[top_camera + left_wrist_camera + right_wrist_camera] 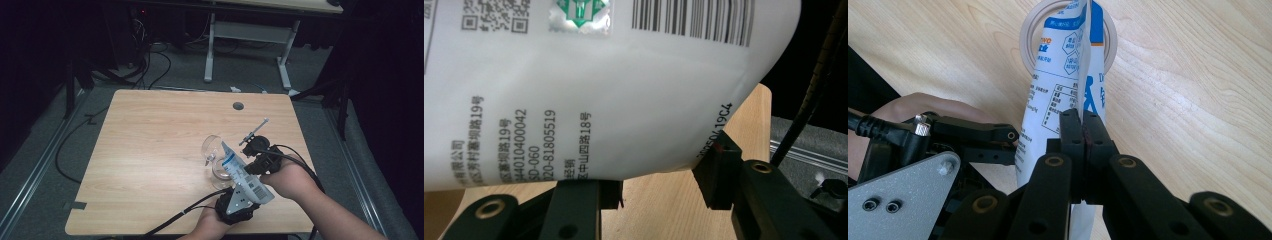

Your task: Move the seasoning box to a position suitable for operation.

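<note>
Pouch (244, 176), white and printed, tilts toward the glass (216, 155) at its 10 o'clock; left gripper (659, 187) grasps its bottom, right gripper (1083, 137) clenches its edge.

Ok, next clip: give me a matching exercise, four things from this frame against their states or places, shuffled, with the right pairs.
Things:
1. left tongs
2. right tongs
3. white pouch
4. glass

States or places:
A. tilted, with its top corner over the glass
B. pinched shut on the pouch's flat edge
C. stands on the wooden table, beyond the pouch
D. spread around the pouch's bulging bottom, near its barcode

Pairs: 1-D, 2-B, 3-A, 4-C
</note>
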Motion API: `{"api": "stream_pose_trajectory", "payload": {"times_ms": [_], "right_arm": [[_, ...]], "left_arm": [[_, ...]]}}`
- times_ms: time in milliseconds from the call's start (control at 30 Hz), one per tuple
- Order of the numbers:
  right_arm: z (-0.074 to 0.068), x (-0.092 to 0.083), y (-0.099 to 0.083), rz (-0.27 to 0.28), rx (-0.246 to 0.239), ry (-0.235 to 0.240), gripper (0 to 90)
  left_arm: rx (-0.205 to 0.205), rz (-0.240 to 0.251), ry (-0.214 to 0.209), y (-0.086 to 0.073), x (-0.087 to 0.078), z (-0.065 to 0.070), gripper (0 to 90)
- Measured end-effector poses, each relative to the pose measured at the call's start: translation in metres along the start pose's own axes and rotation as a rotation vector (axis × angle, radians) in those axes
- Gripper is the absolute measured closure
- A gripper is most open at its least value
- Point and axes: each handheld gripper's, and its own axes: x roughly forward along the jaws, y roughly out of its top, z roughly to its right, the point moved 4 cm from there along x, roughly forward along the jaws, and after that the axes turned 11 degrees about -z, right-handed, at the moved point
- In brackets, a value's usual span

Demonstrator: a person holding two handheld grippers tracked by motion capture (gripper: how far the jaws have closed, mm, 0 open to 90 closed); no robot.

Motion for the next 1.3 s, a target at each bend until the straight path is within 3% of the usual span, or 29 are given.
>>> {"api": "stream_pose_trajectory", "payload": {"times_ms": [1300], "right_arm": [[-0.0031, -0.0069, 0.0082, 0.015, -0.016, -0.012, 90.0]], "left_arm": [[-0.012, 0.023, -0.019, 0.0067, -0.0042, -0.0037, 59.4]]}}
